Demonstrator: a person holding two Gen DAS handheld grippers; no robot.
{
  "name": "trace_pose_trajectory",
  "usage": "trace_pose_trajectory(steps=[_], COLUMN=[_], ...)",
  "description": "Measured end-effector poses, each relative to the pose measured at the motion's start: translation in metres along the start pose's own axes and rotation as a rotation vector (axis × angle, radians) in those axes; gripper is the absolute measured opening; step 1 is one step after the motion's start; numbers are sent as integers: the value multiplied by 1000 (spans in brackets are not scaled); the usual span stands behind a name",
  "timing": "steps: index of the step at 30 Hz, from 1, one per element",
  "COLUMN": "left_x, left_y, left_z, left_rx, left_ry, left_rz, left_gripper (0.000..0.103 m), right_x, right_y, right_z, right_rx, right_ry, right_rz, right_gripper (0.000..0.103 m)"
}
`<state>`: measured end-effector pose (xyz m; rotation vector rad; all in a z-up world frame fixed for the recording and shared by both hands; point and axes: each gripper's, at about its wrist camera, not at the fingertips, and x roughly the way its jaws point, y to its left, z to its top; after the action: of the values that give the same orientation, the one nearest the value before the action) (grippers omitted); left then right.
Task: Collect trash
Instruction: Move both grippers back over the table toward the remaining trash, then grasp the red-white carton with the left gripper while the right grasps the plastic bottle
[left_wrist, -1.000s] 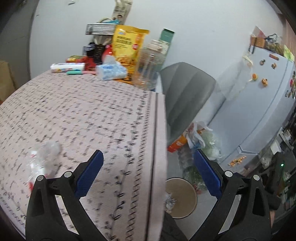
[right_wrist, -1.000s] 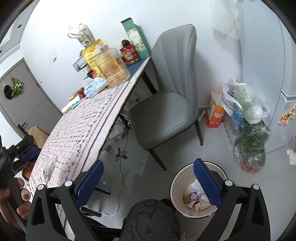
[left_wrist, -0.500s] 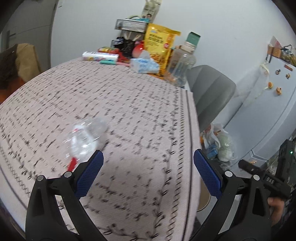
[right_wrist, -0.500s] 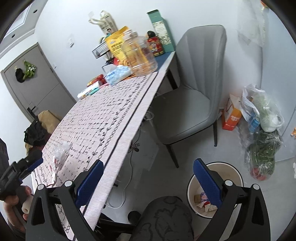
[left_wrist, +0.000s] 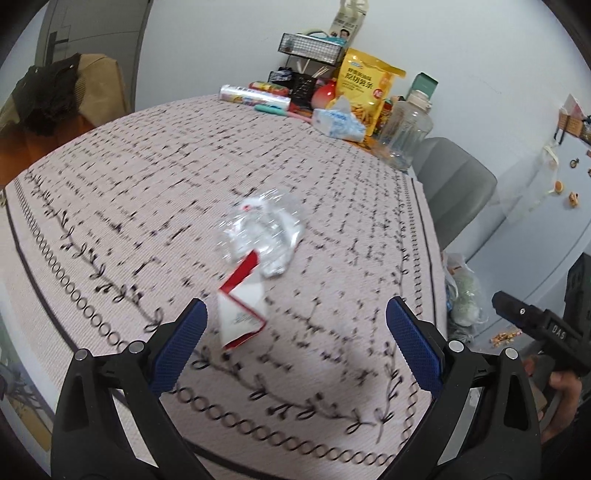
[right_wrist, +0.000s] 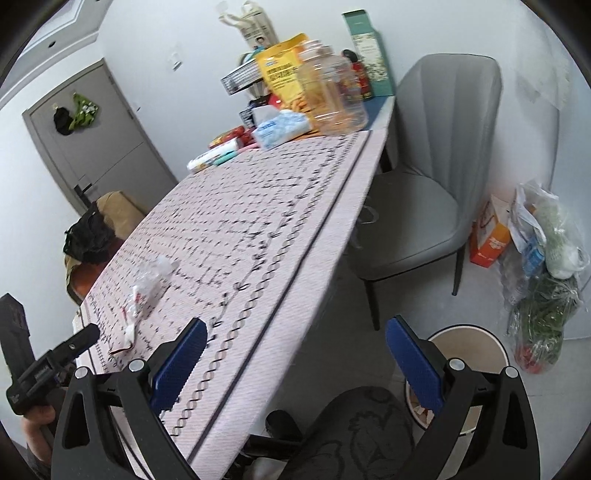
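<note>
A crumpled clear plastic wrapper (left_wrist: 264, 232) with a red and white paper piece (left_wrist: 242, 310) lies on the patterned tablecloth (left_wrist: 147, 206). My left gripper (left_wrist: 293, 349) is open and empty, just in front of the paper piece, jaws wide. The same trash shows in the right wrist view (right_wrist: 147, 286) at the table's near left. My right gripper (right_wrist: 291, 363) is open and empty, held off the table's right edge above the floor. A round trash bin (right_wrist: 476, 345) stands on the floor behind its right finger.
A grey chair (right_wrist: 424, 184) stands by the table's right side. Snack bag (left_wrist: 365, 92), clear jar (left_wrist: 406, 127), tissue pack (left_wrist: 338, 123) and other items crowd the far table end. Bags of groceries (right_wrist: 543, 269) sit on the floor near the fridge.
My left gripper has swung left from the table's right edge and moved in on the wrapper, which now lies near the centre of its view. My right gripper has turned toward the table.
</note>
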<state>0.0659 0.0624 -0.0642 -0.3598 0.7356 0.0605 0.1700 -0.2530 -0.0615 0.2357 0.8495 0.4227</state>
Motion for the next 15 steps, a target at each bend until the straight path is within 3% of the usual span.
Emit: trace_pose_trajectory(steps=[2, 4, 9, 15], left_x=[1, 5, 15, 18], left_y=[7, 14, 22, 28], left_z=[-3, -5, -10, -16], left_rx=[-12, -29, -48, -70], left_ry=[4, 12, 41, 43], left_rz=[8, 15, 16, 32], left_gripper=[89, 76, 62, 59], right_x=[4, 7, 21, 31], right_y=[12, 24, 51, 70], right_z=[-3, -7, -19, -28], right_rx=[-19, -37, -65, -97], right_ry=[9, 19, 71, 102], right_rz=[19, 37, 100, 130], right_gripper=[95, 92, 85, 83])
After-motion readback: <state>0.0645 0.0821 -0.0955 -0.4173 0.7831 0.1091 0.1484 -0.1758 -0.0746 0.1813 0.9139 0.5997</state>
